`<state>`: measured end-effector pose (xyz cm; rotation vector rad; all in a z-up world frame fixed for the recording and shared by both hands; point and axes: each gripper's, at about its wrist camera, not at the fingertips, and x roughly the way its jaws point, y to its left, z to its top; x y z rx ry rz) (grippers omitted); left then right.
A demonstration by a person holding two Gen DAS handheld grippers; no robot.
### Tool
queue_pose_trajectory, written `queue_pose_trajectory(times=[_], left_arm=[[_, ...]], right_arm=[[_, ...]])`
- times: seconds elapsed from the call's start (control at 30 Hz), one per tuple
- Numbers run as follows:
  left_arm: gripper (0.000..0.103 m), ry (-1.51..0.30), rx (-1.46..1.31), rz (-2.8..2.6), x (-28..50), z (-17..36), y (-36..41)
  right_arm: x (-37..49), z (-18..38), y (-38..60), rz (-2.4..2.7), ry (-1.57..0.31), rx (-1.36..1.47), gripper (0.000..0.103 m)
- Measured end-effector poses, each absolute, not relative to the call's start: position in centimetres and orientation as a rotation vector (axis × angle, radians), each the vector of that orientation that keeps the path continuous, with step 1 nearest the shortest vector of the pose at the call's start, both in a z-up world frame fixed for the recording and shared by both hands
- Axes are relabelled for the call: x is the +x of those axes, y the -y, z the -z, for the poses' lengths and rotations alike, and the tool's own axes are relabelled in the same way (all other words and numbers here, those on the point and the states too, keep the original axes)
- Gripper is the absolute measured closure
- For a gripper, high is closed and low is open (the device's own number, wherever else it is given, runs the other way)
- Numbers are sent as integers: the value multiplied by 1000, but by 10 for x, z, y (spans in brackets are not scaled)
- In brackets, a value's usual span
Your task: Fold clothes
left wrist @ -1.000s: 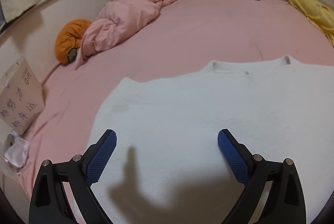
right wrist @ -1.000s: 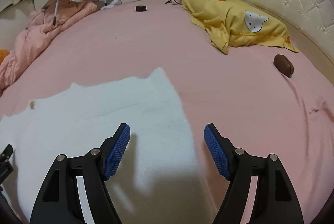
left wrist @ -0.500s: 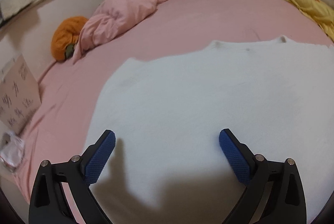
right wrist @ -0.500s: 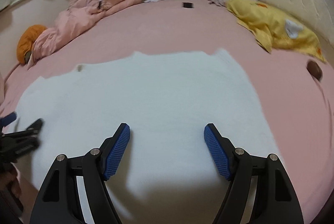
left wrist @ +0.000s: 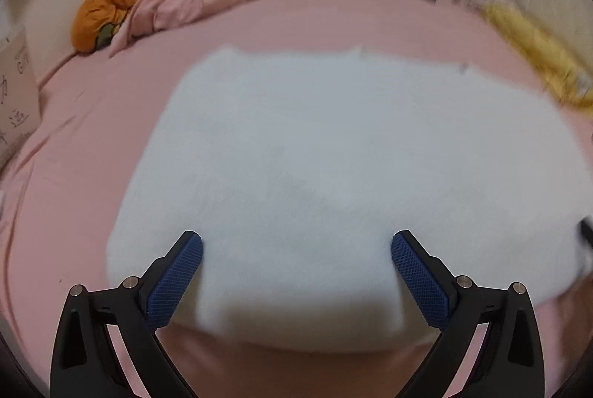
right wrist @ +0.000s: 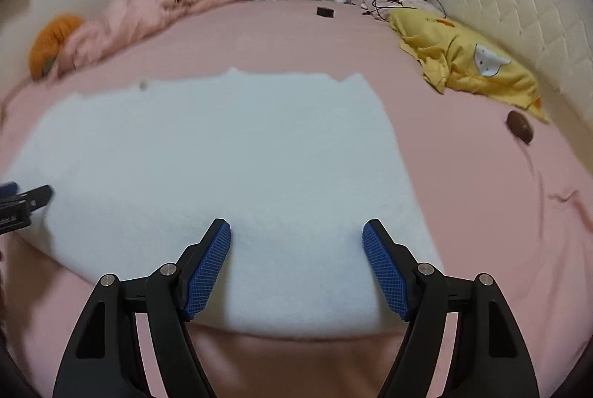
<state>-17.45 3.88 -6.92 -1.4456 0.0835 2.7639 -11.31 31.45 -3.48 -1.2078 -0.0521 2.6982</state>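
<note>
A white knitted garment [left wrist: 333, 168] lies spread flat on the pink bed sheet [left wrist: 333, 16]; it also shows in the right wrist view [right wrist: 222, 160]. My left gripper [left wrist: 296, 268] is open and empty, its blue pads over the garment's near hem at its left part. My right gripper [right wrist: 296, 257] is open and empty over the near hem at the garment's right part. The left gripper's tip shows at the left edge of the right wrist view [right wrist: 22, 197]. The left view is motion-blurred.
A crumpled pink duvet [right wrist: 159, 8] and an orange cushion [right wrist: 52, 42] lie at the far left. A yellow blanket [right wrist: 467, 53] and a small brown object [right wrist: 519, 131] lie right, by the padded headboard [right wrist: 519, 8]. A cardboard box [left wrist: 15, 101] stands left of the bed.
Both grippers have pulled back toward the garment's near hem, which now shows below the pads. The views have turned and the garment looks farther away. Both grippers stay open.
</note>
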Motion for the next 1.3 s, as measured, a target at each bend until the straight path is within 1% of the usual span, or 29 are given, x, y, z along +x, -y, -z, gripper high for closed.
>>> queue_pose_trajectory(times=[0.1, 0.17, 0.2, 0.27, 0.37, 0.5, 0.57, 0.67, 0.73, 0.8, 0.9, 0.97, 1.1, 1.3], left_arm=[[1, -71, -1453, -2791, -169, 65, -21], [1, -132, -1491, -2862, -163, 57, -6], [1, -135, -1517, -2888, -163, 54, 5], [1, -63, -1566, -2928, -160, 47, 29], [1, 76, -1543, -3001, -143, 29, 57], [1, 187, -1416, -2985, -104, -1, 51], [1, 236, -1327, -2919, -79, -14, 34], [1, 279, -1262, -2777, -48, -20, 7], [1, 229, -1235, -2735, -28, -15, -12], [1, 113, -1220, -2734, -7, 1, -26], [1, 6, -1271, -2739, 13, 25, -34], [1, 2, -1308, -2716, 15, 28, -39], [1, 17, -1230, -2737, 17, 17, -39], [1, -50, -1217, -2729, 24, 16, -47]], right_arm=[[-108, 33, -333, -2614, 45, -1202, 29], [-105, 30, -352, -2551, -22, -1199, 29], [-101, 27, -362, -2518, -69, -1194, 29], [-92, 18, -371, -2491, -99, -1171, 29], [-77, -3, -363, -2523, -96, -1123, 29], [-52, -31, -330, -2617, -112, -1091, 29], [-35, -40, -311, -2659, -125, -1074, 29], [-10, -48, -283, -2706, -108, -1065, 29], [3, -46, -271, -2725, -82, -1077, 29], [12, -42, -262, -2717, -33, -1107, 29], [27, -35, -259, -2708, -31, -1138, 29], [32, -33, -262, -2705, -48, -1147, 29], [38, -36, -264, -2716, -45, -1137, 29], [45, -40, -265, -2743, -56, -1111, 29]])
